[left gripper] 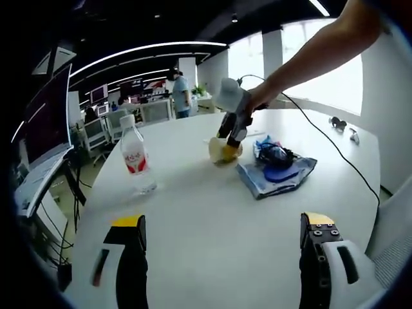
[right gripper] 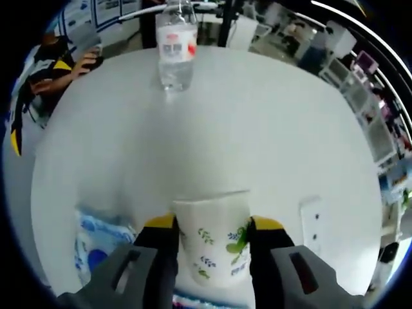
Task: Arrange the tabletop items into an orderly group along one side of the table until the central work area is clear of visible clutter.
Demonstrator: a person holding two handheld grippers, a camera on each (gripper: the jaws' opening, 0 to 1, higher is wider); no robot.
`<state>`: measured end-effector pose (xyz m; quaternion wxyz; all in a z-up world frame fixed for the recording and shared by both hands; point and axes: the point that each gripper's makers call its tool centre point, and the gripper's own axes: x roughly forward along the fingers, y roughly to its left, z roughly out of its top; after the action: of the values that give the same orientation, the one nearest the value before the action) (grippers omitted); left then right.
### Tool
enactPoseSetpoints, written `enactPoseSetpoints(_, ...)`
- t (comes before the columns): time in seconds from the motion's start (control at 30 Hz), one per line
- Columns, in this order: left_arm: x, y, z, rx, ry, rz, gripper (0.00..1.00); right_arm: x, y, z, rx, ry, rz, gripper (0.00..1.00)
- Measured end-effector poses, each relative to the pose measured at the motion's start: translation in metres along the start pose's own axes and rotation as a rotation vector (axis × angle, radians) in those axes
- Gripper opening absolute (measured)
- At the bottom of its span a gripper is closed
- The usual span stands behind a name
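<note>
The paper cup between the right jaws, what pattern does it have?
The paper cup is white with green and blue leaf sprigs, clearest in the right gripper view.

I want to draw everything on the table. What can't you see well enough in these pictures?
- Cup: its bottom is cut off by the right gripper view's edge; the right gripper's jaws cover its sides.
- Bag: the things piled on it are too small in the left gripper view; in the right gripper view a jaw hides most of it.
- Small things at the table's far edge: too tiny to name.
- Bottle: label blurred.
</note>
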<state>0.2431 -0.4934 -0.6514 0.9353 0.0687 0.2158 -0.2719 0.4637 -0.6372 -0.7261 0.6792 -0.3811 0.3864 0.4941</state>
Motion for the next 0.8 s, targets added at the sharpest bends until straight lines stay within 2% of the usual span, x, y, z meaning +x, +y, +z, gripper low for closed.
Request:
enactPoseSetpoints(0.37, 0.000, 0.000, 0.011, 0.009, -0.021, -0.005, 1.00, -0.013, -0.003, 0.005, 0.036, -0.038, -0.022, 0.39)
enactPoseSetpoints(0.8, -0.003, -0.002, 0.019, 0.010, -0.035, -0.008, 1.00, -0.026, -0.001, 0.019, 0.151, -0.159, -0.047, 0.38)
